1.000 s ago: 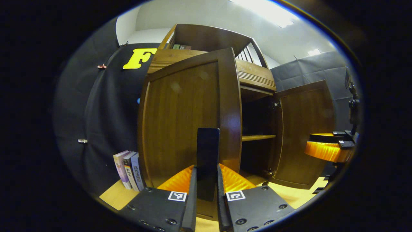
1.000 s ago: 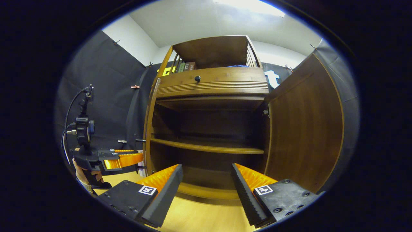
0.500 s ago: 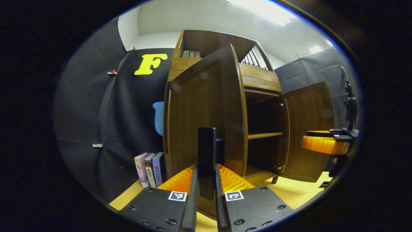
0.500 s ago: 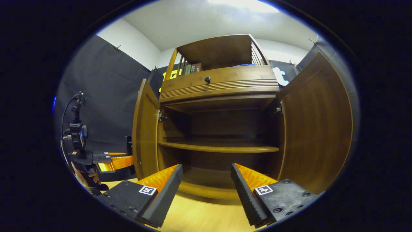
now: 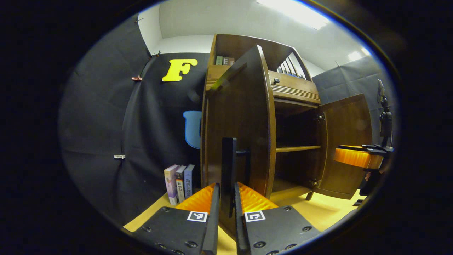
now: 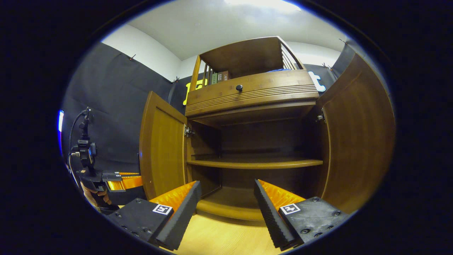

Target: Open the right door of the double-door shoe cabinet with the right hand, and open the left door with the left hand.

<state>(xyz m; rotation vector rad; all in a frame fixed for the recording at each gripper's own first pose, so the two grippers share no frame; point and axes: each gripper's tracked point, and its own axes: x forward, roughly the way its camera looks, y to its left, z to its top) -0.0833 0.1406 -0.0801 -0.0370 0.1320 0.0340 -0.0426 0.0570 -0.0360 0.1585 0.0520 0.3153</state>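
In the right gripper view the left door point(image 6: 161, 148) hides the front of the left gripper point(image 6: 122, 180), and the hand point(image 6: 95, 196) holding it is cut by the picture's edge, while the spines of the books point(image 5: 178, 184) stay too small to read.

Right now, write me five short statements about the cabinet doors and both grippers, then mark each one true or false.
1. The left gripper is shut on the left door's handle. True.
2. The right gripper grips the right door. False: its fingers are apart, holding nothing.
3. The left door is closed. False: it stands open.
4. The shelf is bare. True.
5. Books stand inside the cabinet. False: beside it.
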